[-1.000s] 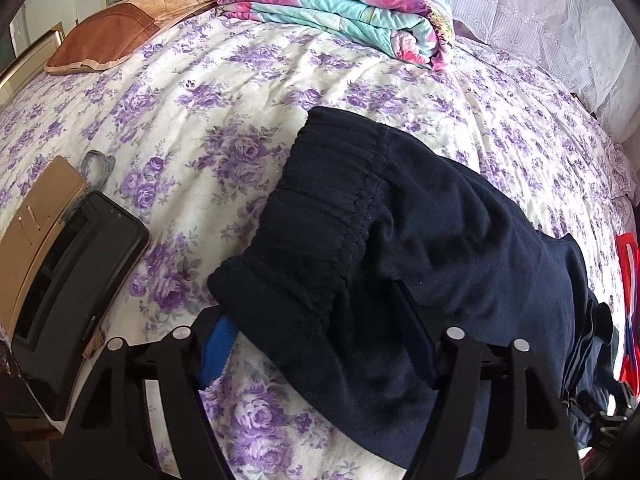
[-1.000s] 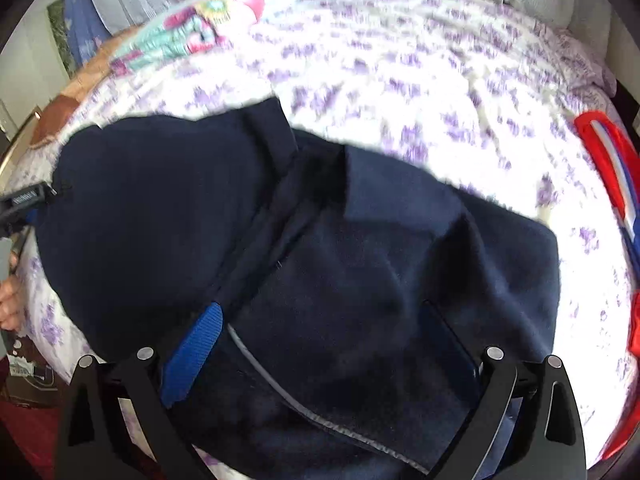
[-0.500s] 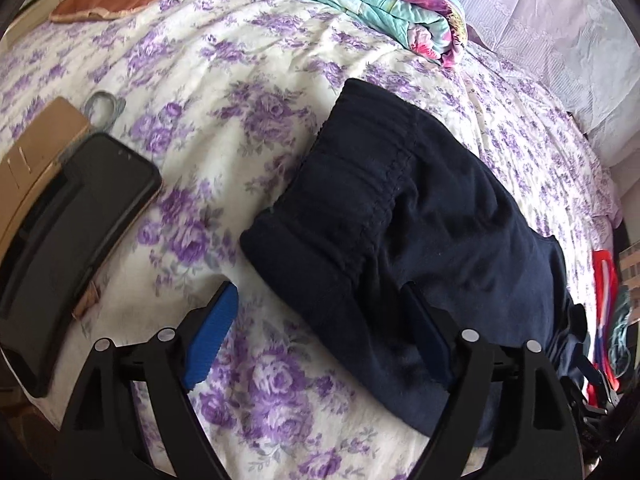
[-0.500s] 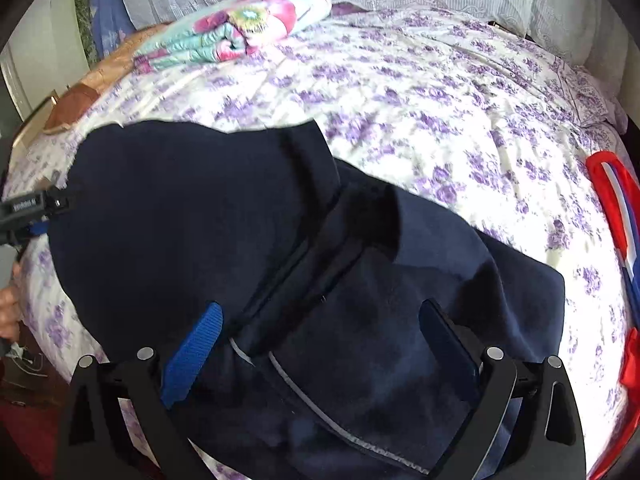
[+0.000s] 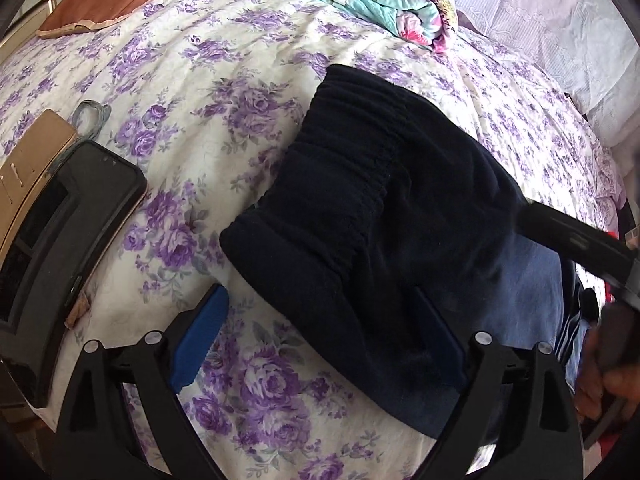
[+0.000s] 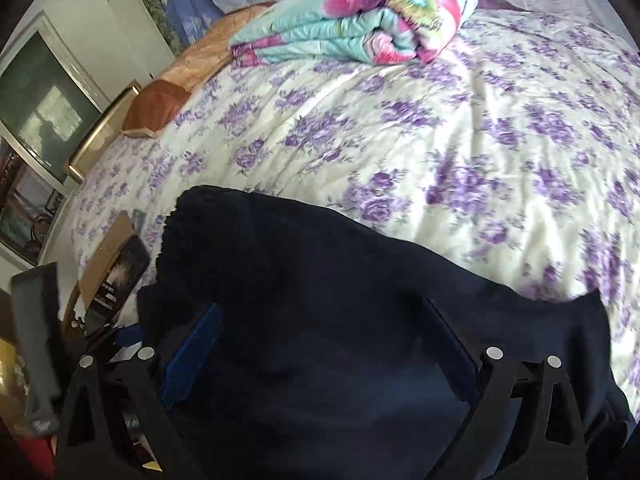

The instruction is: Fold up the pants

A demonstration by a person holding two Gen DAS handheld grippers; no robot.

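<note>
On the bed (image 5: 208, 92), pants (image 5: 384, 240) lie folded in a dark bundle, waistband end toward 11 o'clock in the left view. Left tongs (image 5: 320, 336) spread wide, holding nothing, one finger over sheet, the other over cloth. Right tongs (image 6: 320, 344) also wide, hovering over the bundle; contact unclear.

Risk: fleece looks thick and springy, so the top layer may slide or unfold if a finger drags it on the next move.

Left view alone shows a phone (image 5: 60, 240) at 9 o'clock and the other tool's arm at 3. Right view alone shows the window (image 6: 44, 92).
</note>
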